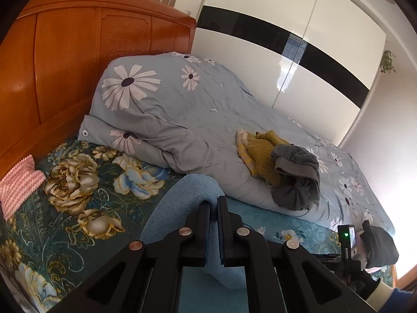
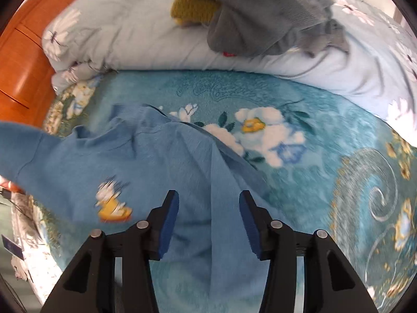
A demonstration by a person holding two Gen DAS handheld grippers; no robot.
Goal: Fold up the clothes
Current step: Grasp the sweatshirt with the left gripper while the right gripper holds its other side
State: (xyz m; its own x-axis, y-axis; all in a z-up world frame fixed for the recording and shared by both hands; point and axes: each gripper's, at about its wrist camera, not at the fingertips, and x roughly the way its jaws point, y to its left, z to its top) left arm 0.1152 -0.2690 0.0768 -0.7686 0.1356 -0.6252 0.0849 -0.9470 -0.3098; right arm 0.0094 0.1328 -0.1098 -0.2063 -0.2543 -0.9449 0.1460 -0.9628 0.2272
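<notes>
Pinching a fold of the soft light-blue fleece top [image 1: 182,193], the left gripper [image 1: 214,203] sits at the bottom centre of the left wrist view with its black jaws nearly together and the cloth arching up between and over them. In the right wrist view the right gripper [image 2: 209,208] hangs with its blue-padded fingers [image 2: 170,224] spread wide, gripping nothing, just above the same blue top, which lies rumpled across the lower left and centre of the frame. A small yellow-and-white duck print [image 2: 112,203] shows on the top, left of the fingers. The garment rests on a teal plush blanket with white and gold flowers [image 2: 325,135]. Beyond it, across the upper part of both views, lies a bunched pale grey-blue duvet with white daisies [image 1: 161,104]. On the duvet sit a mustard-yellow knit garment [image 1: 260,154] and a crumpled grey garment [image 1: 297,174], touching each other. An orange wooden headboard [image 1: 65,60] fills the upper left, with a pink zigzag-knit cloth [image 1: 18,185] at the left edge and a glossy white wardrobe with a black band [image 1: 299,39] at the upper right.
</notes>
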